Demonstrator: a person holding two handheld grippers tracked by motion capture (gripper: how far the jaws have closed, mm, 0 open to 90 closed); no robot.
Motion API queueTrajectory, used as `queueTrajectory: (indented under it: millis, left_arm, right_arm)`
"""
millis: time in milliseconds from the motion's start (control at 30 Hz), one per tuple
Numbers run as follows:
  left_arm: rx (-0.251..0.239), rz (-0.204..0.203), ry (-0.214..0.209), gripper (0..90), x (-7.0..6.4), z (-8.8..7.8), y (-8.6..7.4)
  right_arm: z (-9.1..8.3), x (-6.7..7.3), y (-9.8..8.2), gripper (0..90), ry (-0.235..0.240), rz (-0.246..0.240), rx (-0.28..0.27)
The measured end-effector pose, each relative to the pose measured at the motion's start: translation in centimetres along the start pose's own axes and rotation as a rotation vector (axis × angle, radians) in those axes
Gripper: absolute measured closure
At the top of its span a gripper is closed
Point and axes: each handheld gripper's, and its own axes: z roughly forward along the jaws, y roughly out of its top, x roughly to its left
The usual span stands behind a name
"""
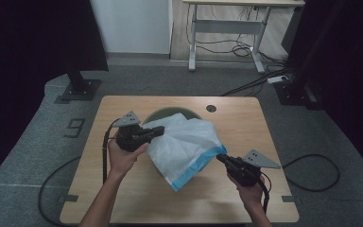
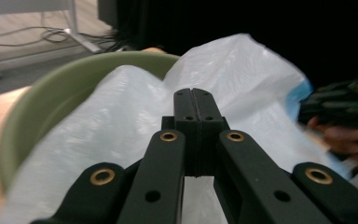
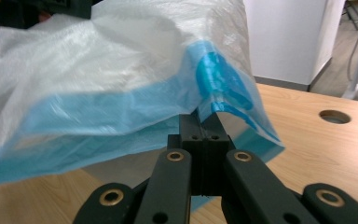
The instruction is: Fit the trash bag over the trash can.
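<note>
Two tongs grip one white plastic bag (image 1: 186,144) over the counter (image 1: 137,198). Nearest, the right tongs (image 1: 219,157) clamp its blue edge (image 3: 121,116). Farther off, the left tongs (image 1: 160,130) pinch its white film, with the bag draped over a green bowl (image 1: 165,113) behind.

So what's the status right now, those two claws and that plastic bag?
Left claw shut on bag's white edge. Right claw shut on blue hem. Plastic bag stretched between them over green bin. Nothing in the way.
</note>
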Motion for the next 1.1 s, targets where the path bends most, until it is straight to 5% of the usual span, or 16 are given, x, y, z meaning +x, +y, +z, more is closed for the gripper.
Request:
queueTrajectory:
  millis: [167,667,800,900,1100]
  left_arm:
    - [0.008,0.044,0.038,90.0,0.0,-0.4,0.8]
    - [-0.021,-0.027,0.042,90.0,1.8,-2.6,-0.6]
    - [-0.018,-0.016,0.026,89.8,1.6,-2.6,-0.7]
    - [-0.008,0.032,0.003,75.4,0.7,-2.2,0.2]
    - [0.044,0.065,-0.040,50.1,-0.3,-0.8,1.3]
  right_arm:
    - [-0.6,0.0,0.9,89.1,-0.036,-0.037,0.007]
    - [-1.4,-0.1,1.1,89.0,-0.049,-0.062,0.020]
    - [-1.4,0.2,1.2,89.0,-0.046,-0.075,0.020]
    - [-1.4,0.7,1.5,89.0,-0.028,-0.084,0.015]
    - [-1.2,1.0,1.4,89.0,-0.020,-0.085,0.017]
